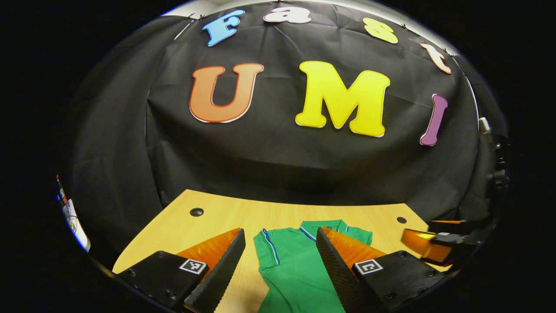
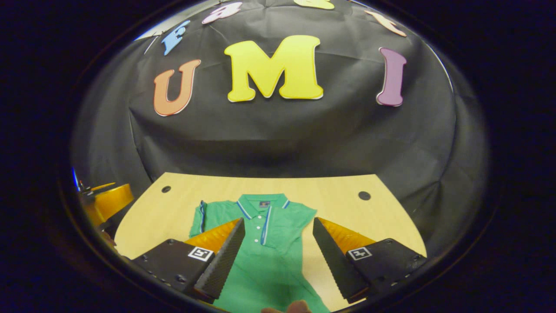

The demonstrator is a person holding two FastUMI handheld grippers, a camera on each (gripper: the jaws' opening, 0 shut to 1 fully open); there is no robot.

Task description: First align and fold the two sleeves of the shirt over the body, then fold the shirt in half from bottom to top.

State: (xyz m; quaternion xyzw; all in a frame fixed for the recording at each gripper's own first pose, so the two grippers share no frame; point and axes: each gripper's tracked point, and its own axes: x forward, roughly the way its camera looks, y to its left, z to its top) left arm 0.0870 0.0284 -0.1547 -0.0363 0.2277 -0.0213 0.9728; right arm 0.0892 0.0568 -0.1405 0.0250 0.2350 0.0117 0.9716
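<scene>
Worktop (image 2: 347,208): pale wood, two round holes at its far corners, black cloth wall behind; shirt (image 2: 265,256): green polo, flat on the worktop, long axis running away from both grippers, collar at the far end; right gripper view gives the placket and buttons, left gripper view a striped sleeve edge; left gripper (image 1: 278,261): jaws wide apart, empty, above the shirt; right gripper (image 2: 276,254): likewise spread, holding nothing, shirt between its fingers.

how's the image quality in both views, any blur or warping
Left gripper view: the table edge bows from fisheye warping, and the other gripper at right is smeared. Right gripper view: the green polo shirt is sharp, and the edges fall dark.
</scene>
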